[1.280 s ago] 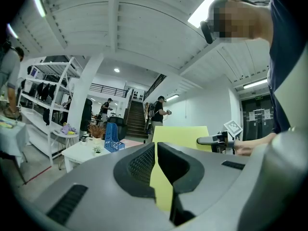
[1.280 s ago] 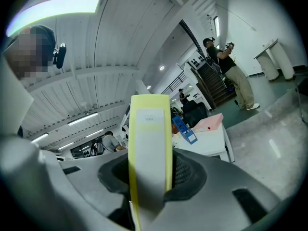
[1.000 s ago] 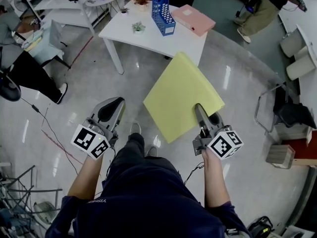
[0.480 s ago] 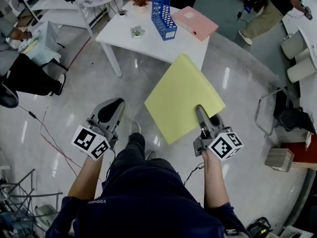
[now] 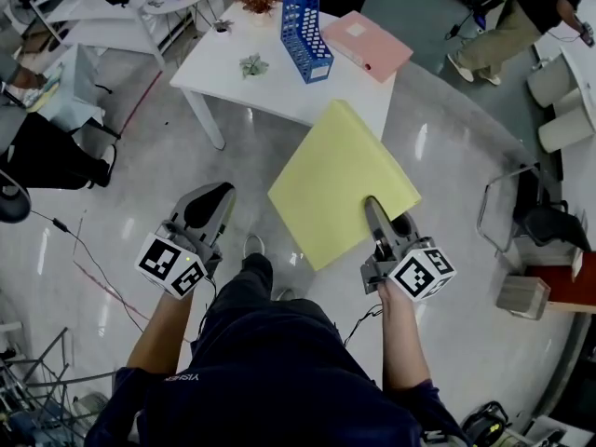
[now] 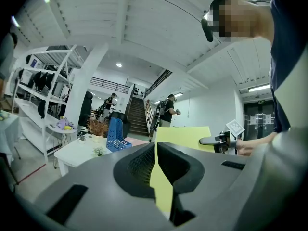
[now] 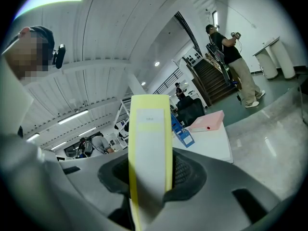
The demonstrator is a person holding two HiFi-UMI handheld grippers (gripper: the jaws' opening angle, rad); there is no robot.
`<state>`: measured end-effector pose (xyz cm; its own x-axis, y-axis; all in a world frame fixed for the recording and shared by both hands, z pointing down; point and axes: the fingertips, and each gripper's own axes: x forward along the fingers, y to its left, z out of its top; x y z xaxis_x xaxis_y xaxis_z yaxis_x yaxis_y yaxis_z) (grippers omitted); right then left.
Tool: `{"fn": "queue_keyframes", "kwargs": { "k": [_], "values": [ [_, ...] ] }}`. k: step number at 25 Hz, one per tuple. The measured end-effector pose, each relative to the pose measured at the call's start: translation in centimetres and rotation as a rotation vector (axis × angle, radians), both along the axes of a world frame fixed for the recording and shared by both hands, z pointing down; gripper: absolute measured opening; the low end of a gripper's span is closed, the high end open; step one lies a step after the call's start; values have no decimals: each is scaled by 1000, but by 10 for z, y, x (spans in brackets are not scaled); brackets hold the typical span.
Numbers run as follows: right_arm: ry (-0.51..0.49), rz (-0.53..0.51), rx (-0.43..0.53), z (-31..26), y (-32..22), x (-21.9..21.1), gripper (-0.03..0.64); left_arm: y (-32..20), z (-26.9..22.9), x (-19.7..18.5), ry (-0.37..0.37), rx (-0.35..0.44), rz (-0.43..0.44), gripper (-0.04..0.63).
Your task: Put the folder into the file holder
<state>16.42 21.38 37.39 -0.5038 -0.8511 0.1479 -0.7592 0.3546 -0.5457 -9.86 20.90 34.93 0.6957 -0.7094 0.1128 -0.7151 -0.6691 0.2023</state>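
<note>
Right gripper point(image 5: 372, 205) pinches the yellow folder point(image 5: 335, 175) tight, up over the floor. Left gripper point(image 5: 220, 194) is closed, with nothing in it. It looks like the carrying step. Next, bring the folder to the blue file holder point(image 5: 304, 19) on the table point(image 5: 279, 84).

One yellow folder point(image 5: 340, 180), one pink binder point(image 5: 366, 43), one blue file holder point(image 5: 304, 17).

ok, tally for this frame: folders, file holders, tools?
Folders: 2. A flat yellow folder clamped in the right tool, and a thick pink folder on the white table.
File holders: 1. A blue perforated plastic file holder on the same table.
Tools: 2. The right tool, and the left tool, which is empty.
Total: 5
</note>
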Motion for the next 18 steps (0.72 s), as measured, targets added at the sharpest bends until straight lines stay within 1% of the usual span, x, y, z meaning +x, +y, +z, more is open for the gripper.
{"fn": "queue_keyframes", "kwargs": {
  "k": [6,18],
  "values": [
    [4,20,-12,-1,-29,-7,146,-33,0,-10,6,-9,13,43],
    [16,39,-18,-5,-87,-42,146,-97,6,-45,23,-26,32,43]
  ]
}}
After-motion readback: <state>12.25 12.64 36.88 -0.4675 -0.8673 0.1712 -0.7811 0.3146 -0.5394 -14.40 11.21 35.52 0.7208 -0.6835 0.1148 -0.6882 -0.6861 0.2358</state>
